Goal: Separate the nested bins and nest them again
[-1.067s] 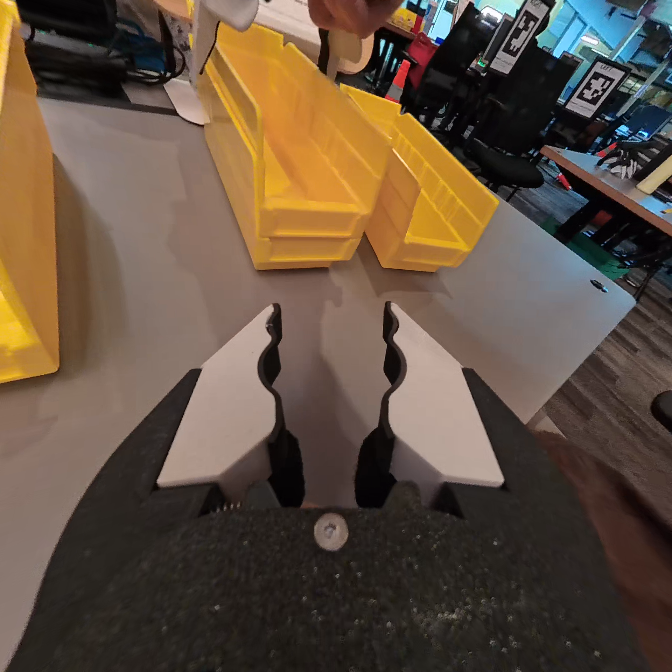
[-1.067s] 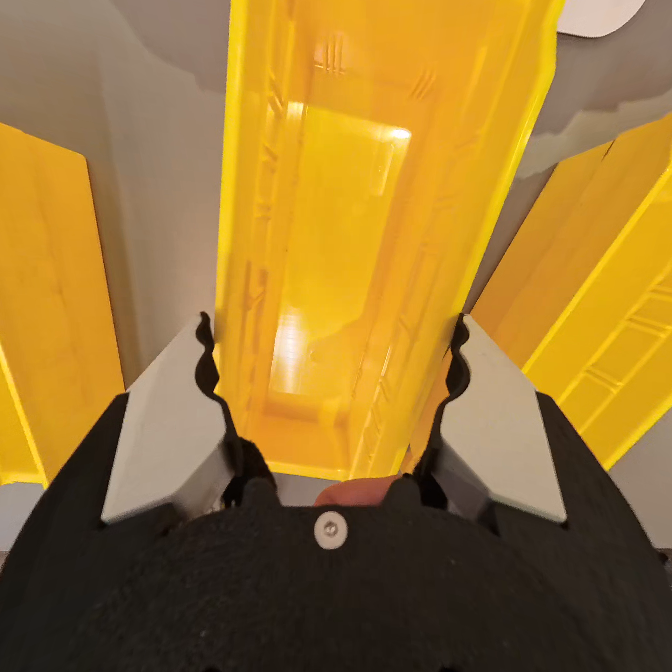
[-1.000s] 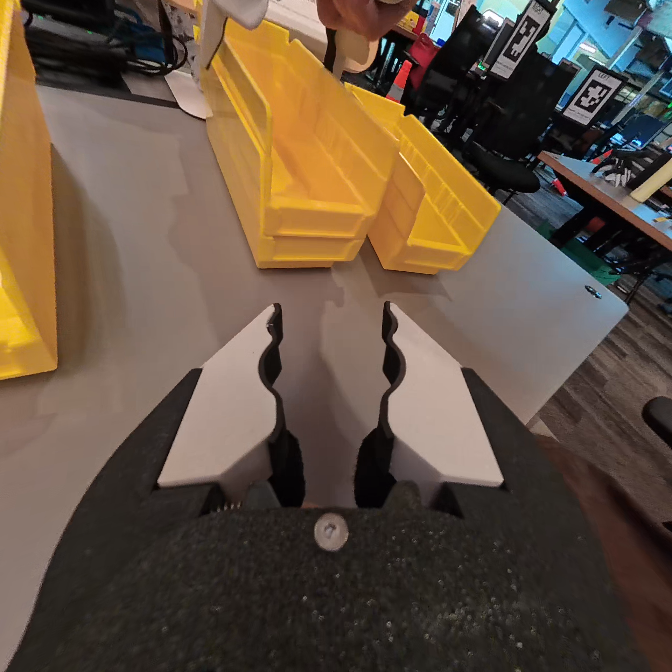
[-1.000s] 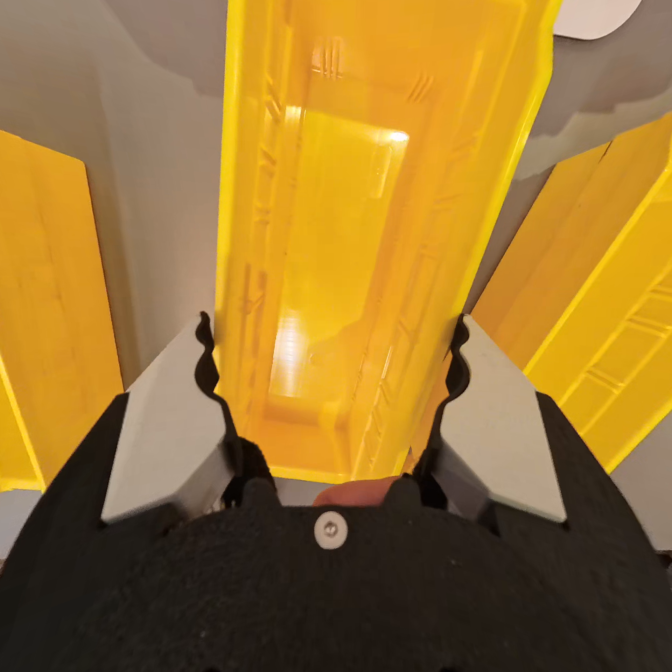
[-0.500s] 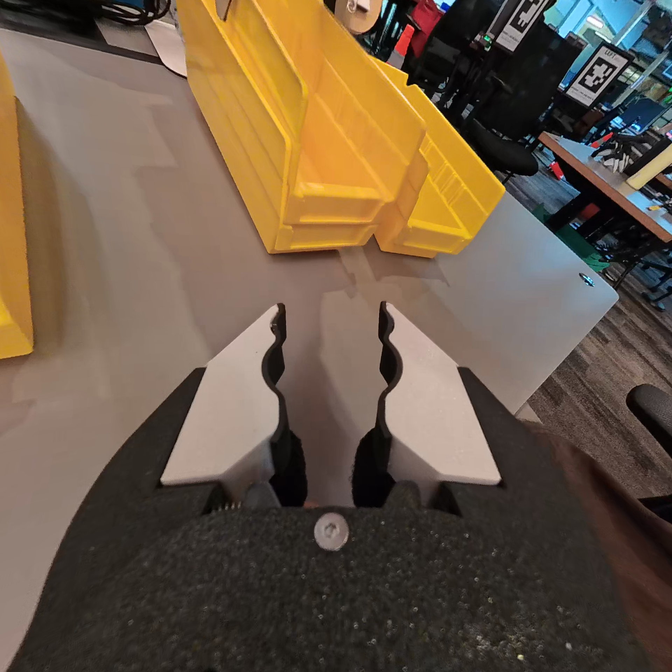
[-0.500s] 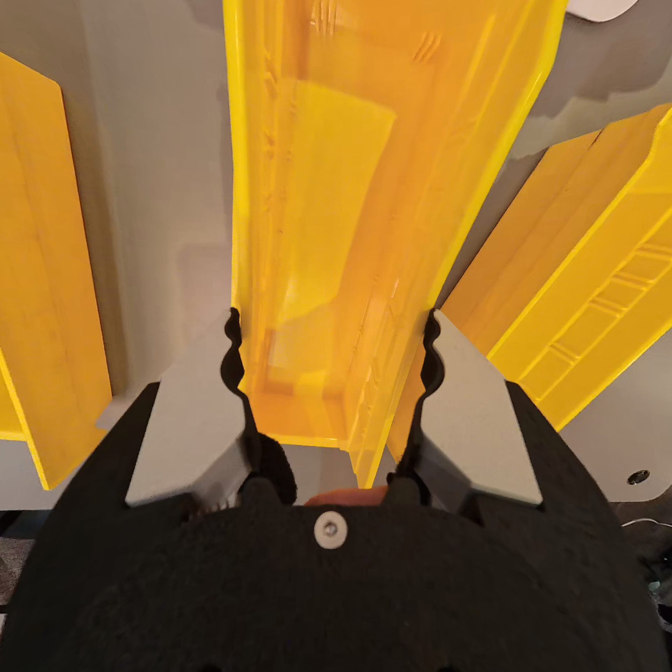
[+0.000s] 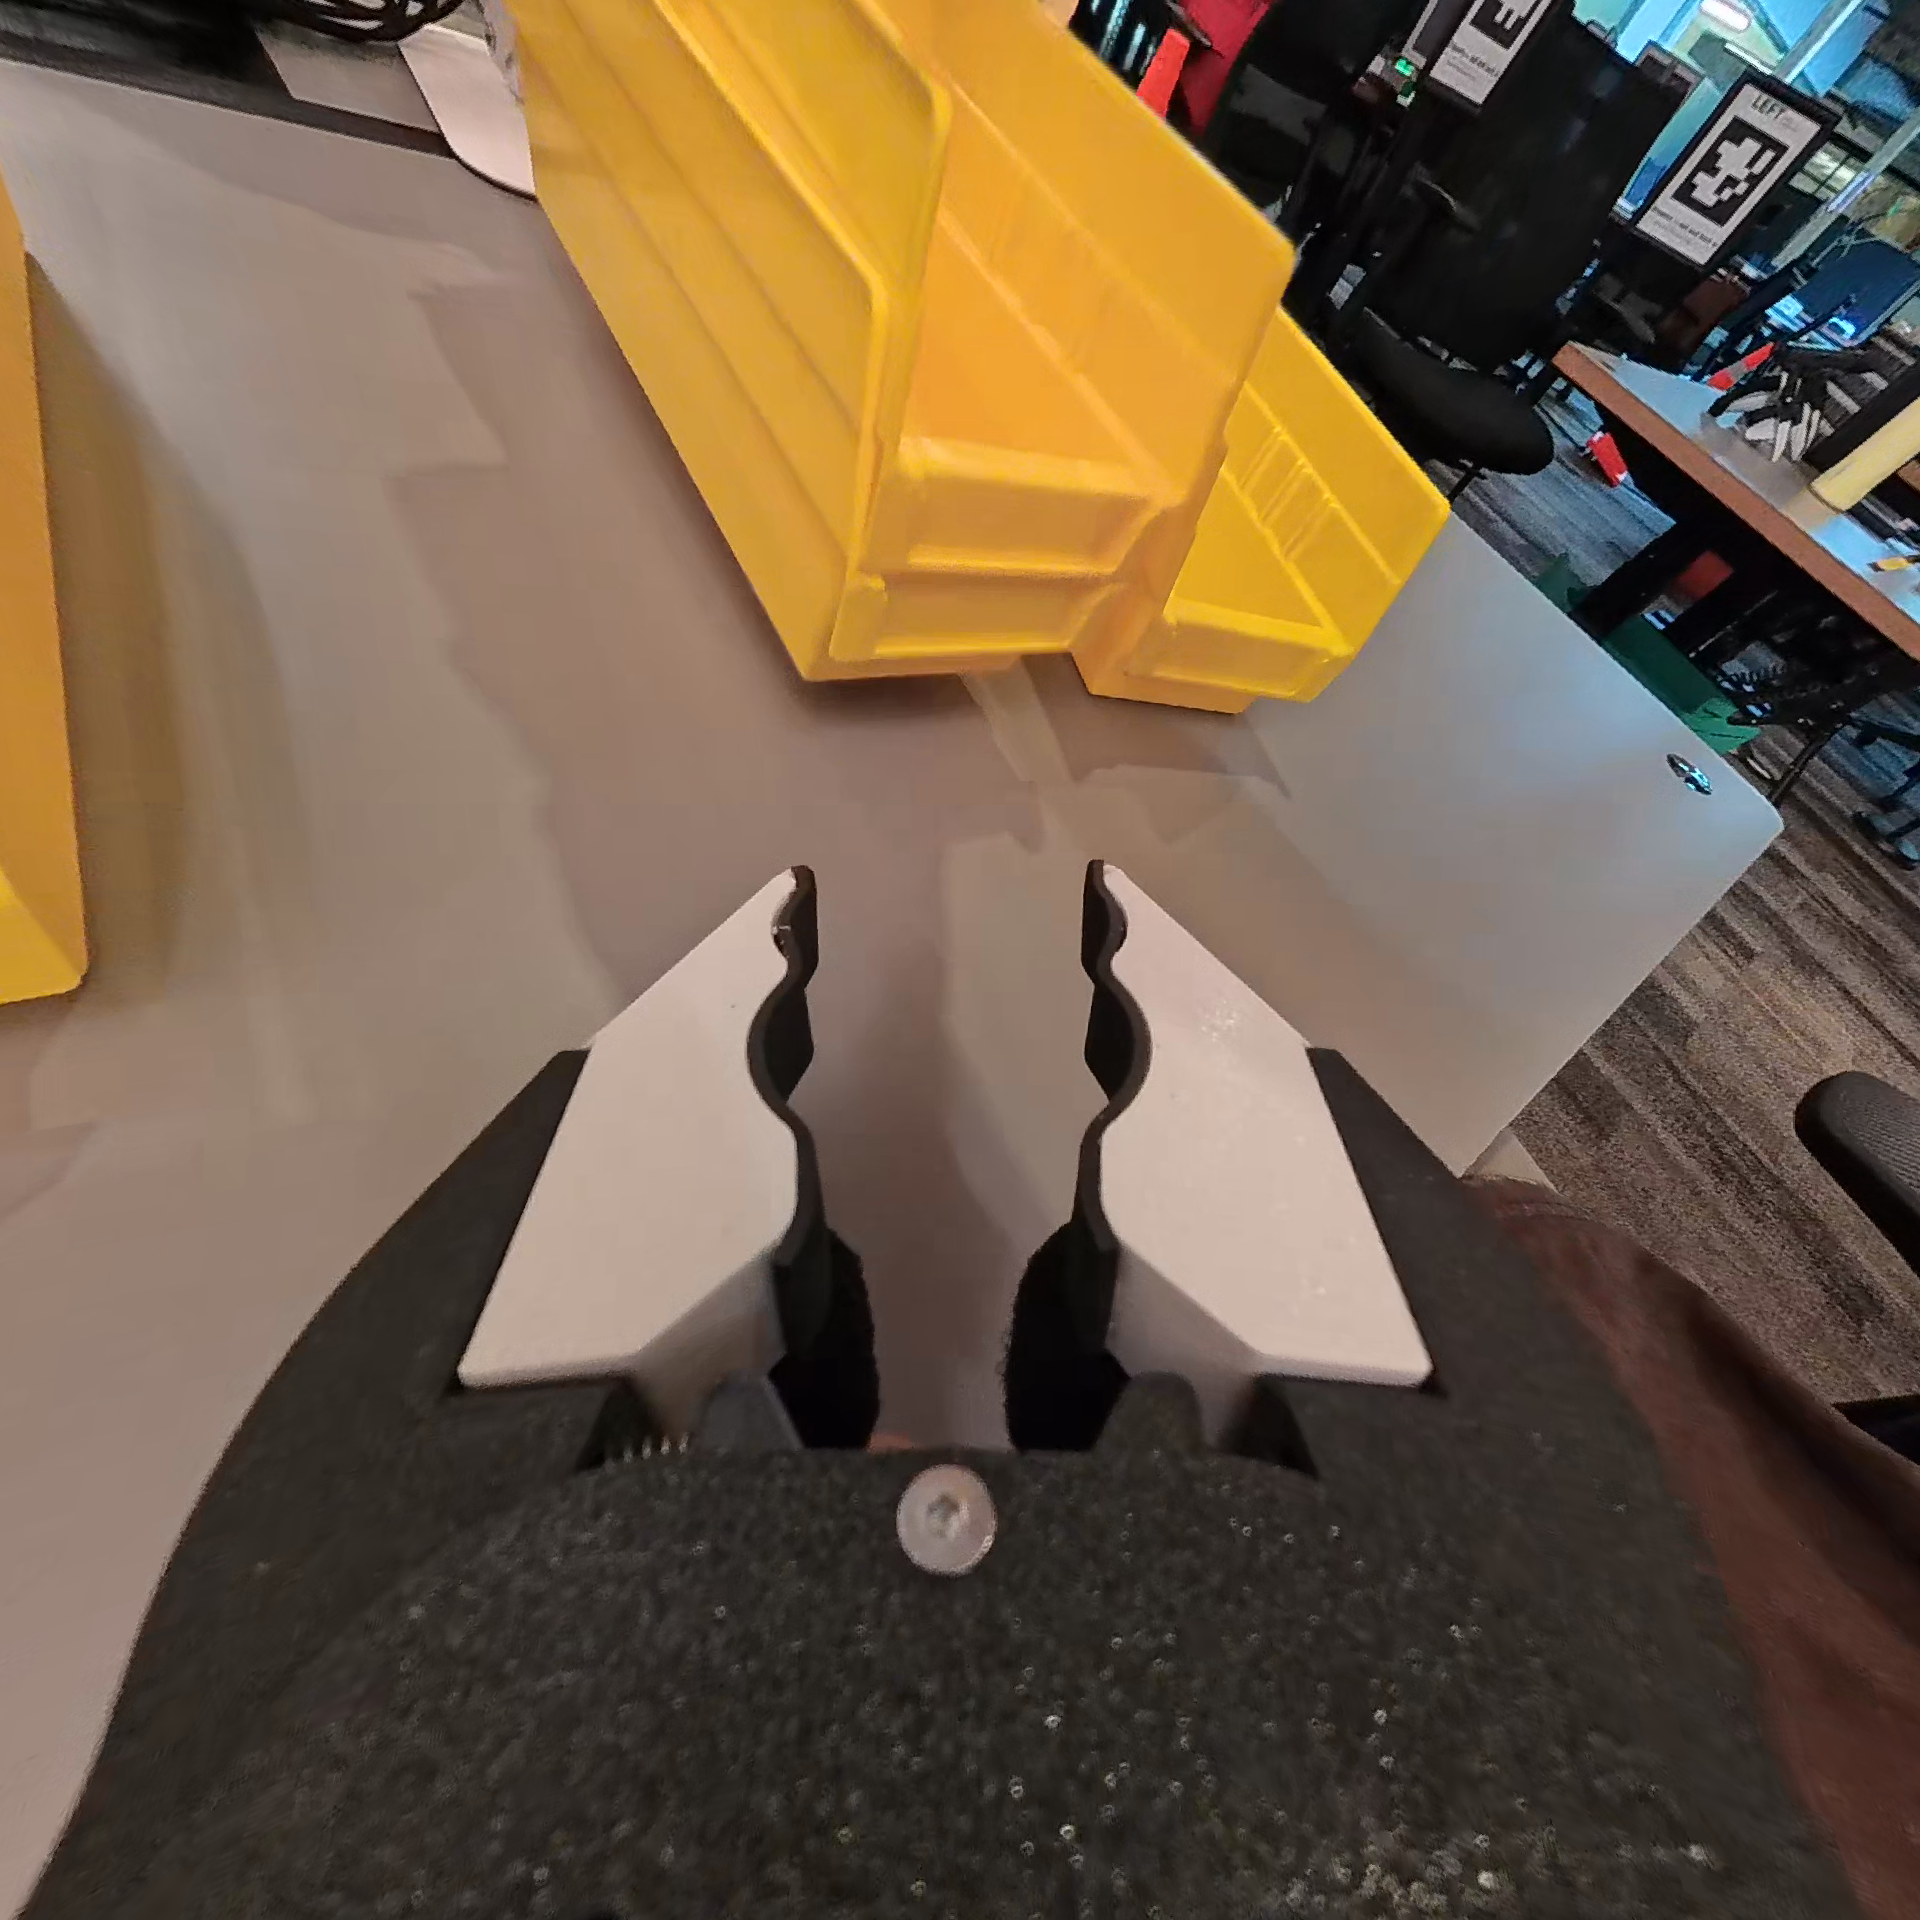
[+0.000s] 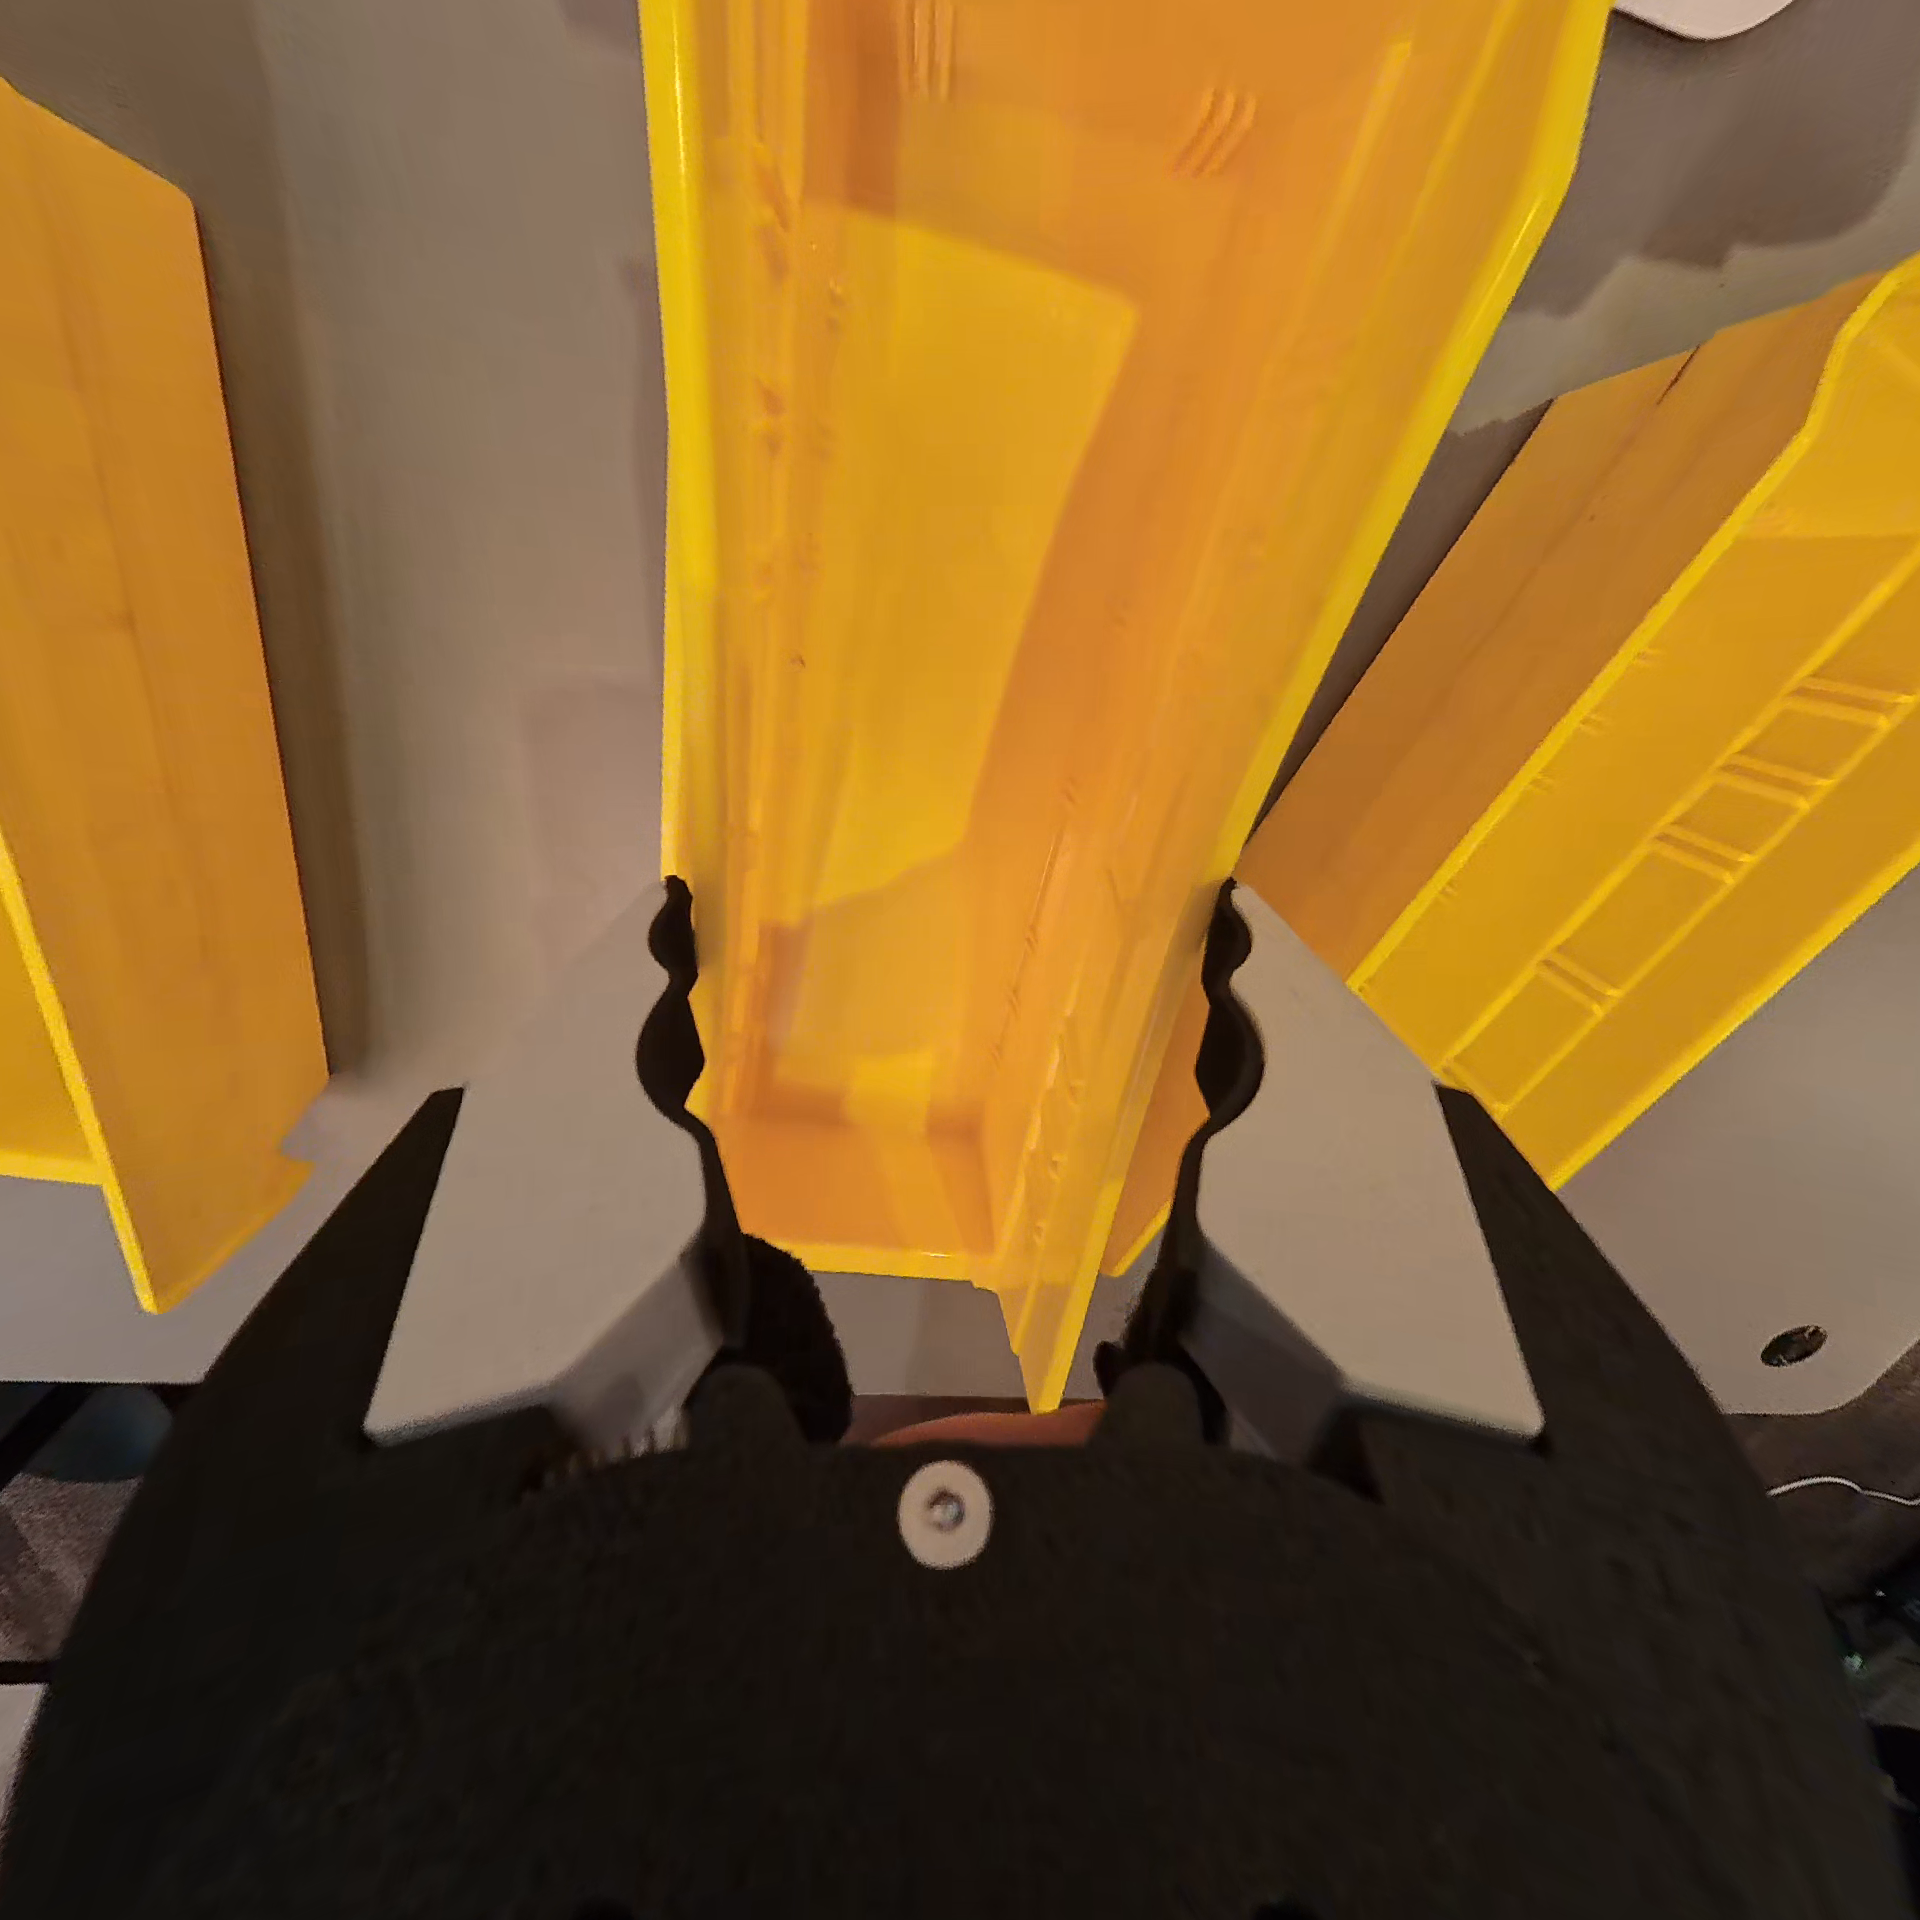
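Two nested yellow bins stand on the grey table. The upper bin is tilted, raised at its far end out of the lower bin. My right gripper is shut on the near end of the upper bin, one finger pressing on each side wall. The lower bin is mostly hidden in the right wrist view. My left gripper is open and empty, low over the table, short of the bins' front ends.
A single yellow bin lies touching the right of the nested pair, also in the right wrist view. Another yellow bin is at the far left. The table's edge drops to floor, with chairs and desks beyond.
My right gripper has narrowed onto the upper bin and raised its end, tilting it out of the lower bin. My left gripper has moved closer to the bins, still open.
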`<move>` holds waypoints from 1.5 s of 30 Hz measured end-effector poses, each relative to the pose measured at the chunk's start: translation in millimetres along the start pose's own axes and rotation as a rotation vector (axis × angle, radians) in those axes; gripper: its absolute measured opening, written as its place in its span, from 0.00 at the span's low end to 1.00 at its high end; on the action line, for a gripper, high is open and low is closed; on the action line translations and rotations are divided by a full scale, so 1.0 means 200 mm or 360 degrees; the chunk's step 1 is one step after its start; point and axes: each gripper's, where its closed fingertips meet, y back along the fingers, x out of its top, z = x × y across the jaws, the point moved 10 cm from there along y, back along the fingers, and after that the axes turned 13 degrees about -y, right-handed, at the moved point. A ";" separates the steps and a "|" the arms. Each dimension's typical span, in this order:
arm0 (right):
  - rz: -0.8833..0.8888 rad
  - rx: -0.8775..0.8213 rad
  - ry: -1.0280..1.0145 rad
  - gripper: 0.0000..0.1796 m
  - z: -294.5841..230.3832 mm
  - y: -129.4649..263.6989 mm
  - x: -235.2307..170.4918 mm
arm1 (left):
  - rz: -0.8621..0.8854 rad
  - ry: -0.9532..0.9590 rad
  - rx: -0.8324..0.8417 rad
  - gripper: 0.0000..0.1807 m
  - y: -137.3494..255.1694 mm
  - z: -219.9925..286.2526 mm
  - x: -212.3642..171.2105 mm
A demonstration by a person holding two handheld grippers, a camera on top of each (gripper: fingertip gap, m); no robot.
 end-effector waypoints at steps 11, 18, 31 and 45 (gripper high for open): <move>-0.0012 0.0027 0.0012 0.53 0.01 0.06 0.00 | -0.0023 0.0004 -0.0019 0.27 -0.01 0.01 0.00; -0.0039 0.0032 0.0053 0.52 -0.02 0.02 -0.03 | -0.0043 0.0003 -0.0020 0.27 -0.01 0.01 -0.01; -0.0156 0.0018 0.0159 0.52 -0.05 -0.07 -0.10 | -0.0057 -0.0026 -0.0030 0.27 -0.03 0.01 -0.01; -0.0167 0.0085 0.0103 0.53 -0.01 -0.07 -0.13 | -0.0175 -0.0228 -0.0005 0.31 -0.22 0.03 0.02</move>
